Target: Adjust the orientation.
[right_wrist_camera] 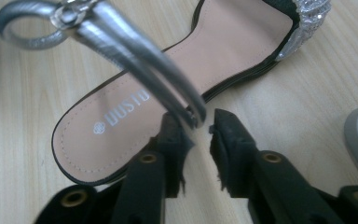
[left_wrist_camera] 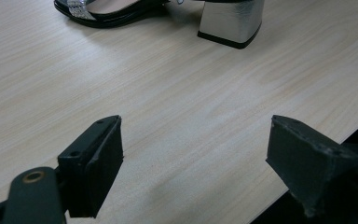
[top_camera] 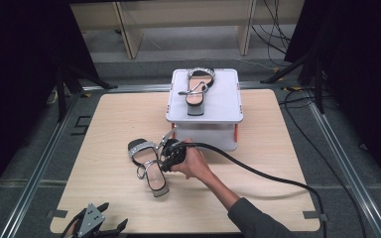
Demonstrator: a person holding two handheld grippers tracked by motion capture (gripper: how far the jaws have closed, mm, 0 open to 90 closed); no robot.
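On insole (right_wrist_camera: 135, 121): "DUSTO"-like print; right tool (right_wrist_camera: 199, 140) pinching sandal strap (right_wrist_camera: 140, 65); left tool (left_wrist_camera: 193, 168) spread.

Two sandals: one (top_camera: 149, 166) on the wooden table (top_camera: 104, 139) right at the right gripper's (top_camera: 171, 156) jaws, another (top_camera: 197, 89) on one white stand (top_camera: 228, 106) beyond them; two grippers, the left (top_camera: 96, 223) well apart.

This looks like a lab set up for recording. A pale wood worktop (top_camera: 258, 198) sits inside a metal frame (top_camera: 349, 173) on grey carpet, with black curtains (top_camera: 15, 59) hung on both sides. Loose cables (top_camera: 278, 25) run over the floor behind it, and tape marks (top_camera: 82, 124) edge the board. Plain wooden furniture legs (top_camera: 129, 29) stand at the back.
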